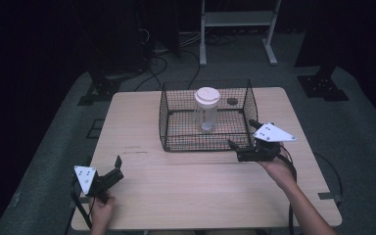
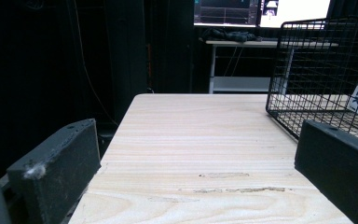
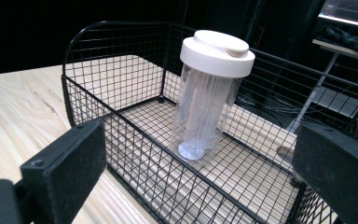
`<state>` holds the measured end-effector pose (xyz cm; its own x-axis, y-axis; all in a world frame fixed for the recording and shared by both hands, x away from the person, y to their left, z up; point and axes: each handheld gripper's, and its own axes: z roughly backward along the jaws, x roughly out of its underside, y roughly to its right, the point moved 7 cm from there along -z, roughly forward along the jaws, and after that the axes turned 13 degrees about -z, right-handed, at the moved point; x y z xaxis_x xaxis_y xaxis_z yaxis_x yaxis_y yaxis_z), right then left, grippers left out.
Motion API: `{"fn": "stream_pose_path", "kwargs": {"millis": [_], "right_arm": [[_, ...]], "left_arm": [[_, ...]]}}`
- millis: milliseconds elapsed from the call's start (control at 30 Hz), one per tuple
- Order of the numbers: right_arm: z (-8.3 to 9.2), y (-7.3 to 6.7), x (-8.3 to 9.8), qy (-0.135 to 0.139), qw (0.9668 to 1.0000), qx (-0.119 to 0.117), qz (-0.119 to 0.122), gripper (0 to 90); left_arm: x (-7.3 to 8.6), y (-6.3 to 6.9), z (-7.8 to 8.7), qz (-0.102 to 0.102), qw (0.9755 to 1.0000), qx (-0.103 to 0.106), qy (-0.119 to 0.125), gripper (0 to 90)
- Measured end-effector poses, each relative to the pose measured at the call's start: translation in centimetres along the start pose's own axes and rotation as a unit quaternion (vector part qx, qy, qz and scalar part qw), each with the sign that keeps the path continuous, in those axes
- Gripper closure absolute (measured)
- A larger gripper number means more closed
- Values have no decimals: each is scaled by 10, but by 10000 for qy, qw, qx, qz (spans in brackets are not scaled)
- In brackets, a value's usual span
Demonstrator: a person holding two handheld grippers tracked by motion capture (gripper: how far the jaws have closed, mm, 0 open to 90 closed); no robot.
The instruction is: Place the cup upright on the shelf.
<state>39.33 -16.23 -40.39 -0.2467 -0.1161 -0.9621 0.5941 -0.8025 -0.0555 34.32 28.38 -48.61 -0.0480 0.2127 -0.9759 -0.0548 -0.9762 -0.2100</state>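
A black wire basket (image 1: 166,115) stands on the wooden table (image 1: 176,186), at the middle of its far half. Inside it a clear plastic bottle (image 1: 207,115) with a white lid stands upright. My right gripper (image 1: 240,133) hovers at the basket's near right corner, open, jaws pointing at the basket. In the right gripper view the basket's near wall (image 3: 135,154) lies between the open jaws of the right gripper (image 3: 200,172), with the bottle (image 3: 209,93) just beyond. My left gripper (image 1: 119,169) rests open at the table's near left. In its own view the left gripper (image 2: 200,158) frames bare wood.
A small dark disc (image 1: 232,101) lies at the basket's back right. The basket's corner (image 2: 321,70) shows to the right in the left gripper view. Behind the table stand a metal frame (image 1: 237,19), floor cables (image 1: 156,63) and lit monitors (image 2: 261,11).
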Motion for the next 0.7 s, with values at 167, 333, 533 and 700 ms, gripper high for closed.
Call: {"fn": "stream_pose_path", "kwargs": {"millis": [167, 333, 533, 700], "right_arm": [[4, 1, 6, -17, 10000, 21, -2, 24], [8, 3, 10, -22, 10000, 28, -28, 24], [15, 6, 16, -38, 9999, 87, -34, 24], [21, 9, 21, -60, 9999, 146, -20, 24]], "left_arm": [[0, 0, 0, 1, 10000, -1, 1, 0], [0, 0, 0, 2, 10000, -2, -7, 0], [0, 0, 0, -1, 10000, -2, 2, 0], [0, 0, 0, -2, 10000, -11, -1, 0]]}}
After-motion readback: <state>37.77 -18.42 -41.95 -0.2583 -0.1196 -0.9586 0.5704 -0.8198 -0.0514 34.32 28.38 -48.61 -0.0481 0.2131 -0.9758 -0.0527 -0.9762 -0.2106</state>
